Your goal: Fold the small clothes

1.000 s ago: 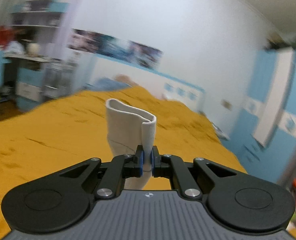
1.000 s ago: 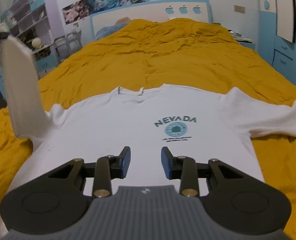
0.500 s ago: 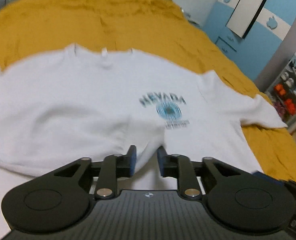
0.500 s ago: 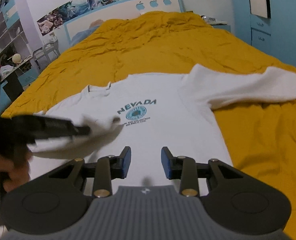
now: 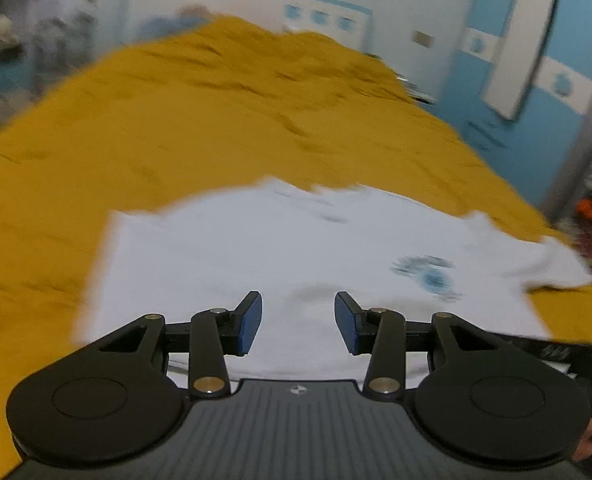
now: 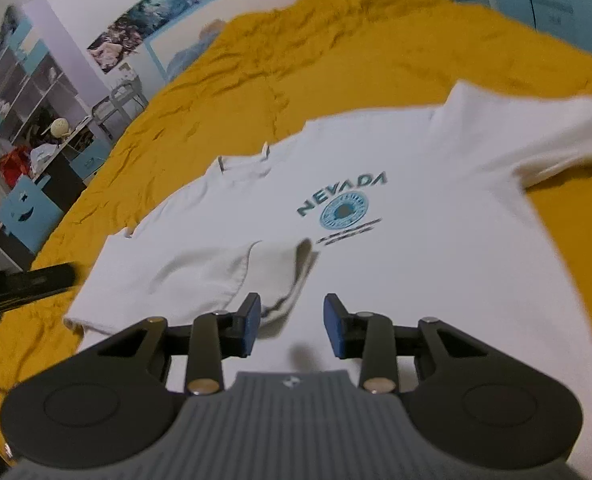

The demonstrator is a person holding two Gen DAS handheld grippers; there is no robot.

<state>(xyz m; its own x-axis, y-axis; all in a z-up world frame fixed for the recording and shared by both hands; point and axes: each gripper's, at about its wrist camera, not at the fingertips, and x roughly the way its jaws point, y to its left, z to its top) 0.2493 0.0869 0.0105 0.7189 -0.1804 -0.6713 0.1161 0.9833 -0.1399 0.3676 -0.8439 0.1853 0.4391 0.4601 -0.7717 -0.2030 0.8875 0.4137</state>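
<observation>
White T-shirt (image 6: 376, 264) lies flat on the yellow bedspread (image 6: 256, 80), one sleeve (image 6: 232, 276) folded inward; left gripper (image 5: 298, 322) opening, empty; right gripper (image 6: 292, 326) part-open, empty; risk: loose sleeve may unfold if snagged.

Mustard bedspread (image 6: 336, 40), wall posters (image 6: 164, 0) (blurred), blue wardrobe (image 5: 496, 92), shelves (image 6: 28, 92).

One white T-shirt (image 6: 396, 264) lies ahead of the right hand-held gripper (image 6: 292, 326), with one blue printed emblem (image 6: 344, 210) and two sleeves: one folded sleeve (image 6: 256, 276) just beyond the gripper's left finger, one spread sleeve (image 6: 536, 136) far to its right. One yellow bedspread (image 6: 336, 52) lies under the shirt. Two hand-held grippers: the right, and the left hand-held gripper (image 5: 298, 322). Each has two blue pads (image 5: 252, 322).
</observation>
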